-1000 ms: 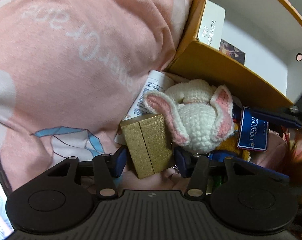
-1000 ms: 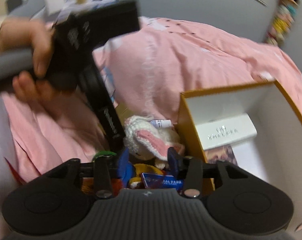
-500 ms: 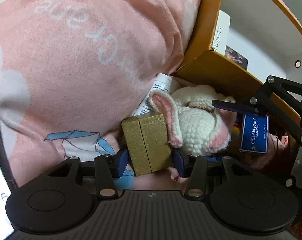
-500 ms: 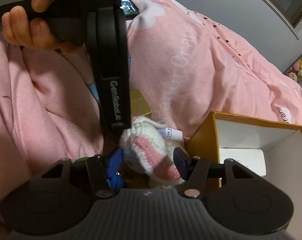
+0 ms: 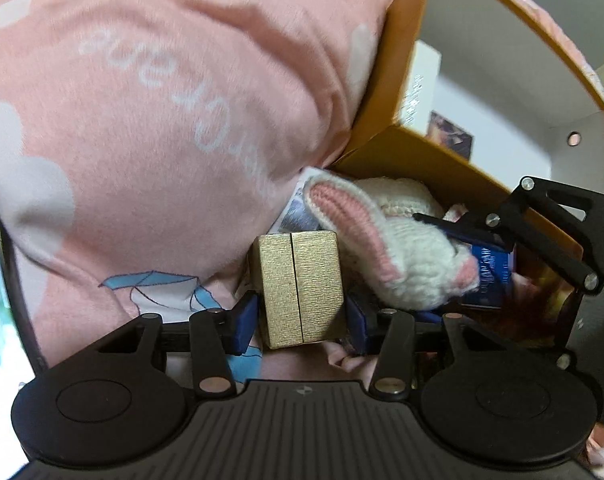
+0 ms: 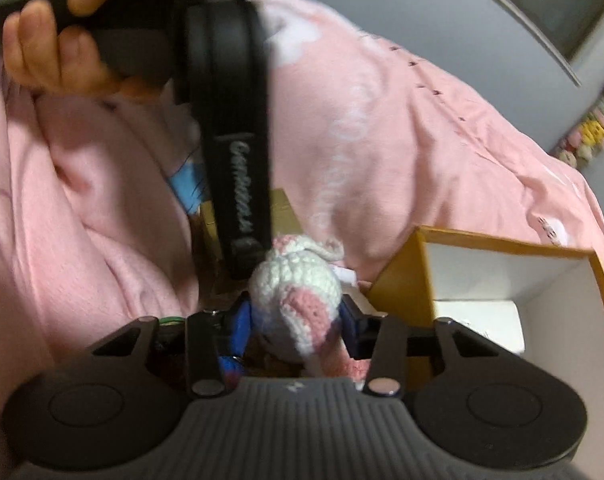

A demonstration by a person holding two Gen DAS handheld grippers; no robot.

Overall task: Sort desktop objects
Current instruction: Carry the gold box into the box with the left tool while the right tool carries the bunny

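So, going left to right: pink bedding (image 5: pixel 150 128) first, then the left tool (image 5: pixel 300 314) with its jaws closing on the gold box (image 5: pixel 302 280), pads not clearly touching it yet. Next, the crocheted bunny (image 5: pixel 410 264) lies against the box, and the right tool (image 6: pixel 296 322) is closing around it, pads pressing on its sides. Far right, the orange carton (image 5: pixel 442 176) holds only a white box (image 5: pixel 422 80) and a card. Looks barely started; the blue tag (image 5: pixel 490 276) and more clutter are still outside.
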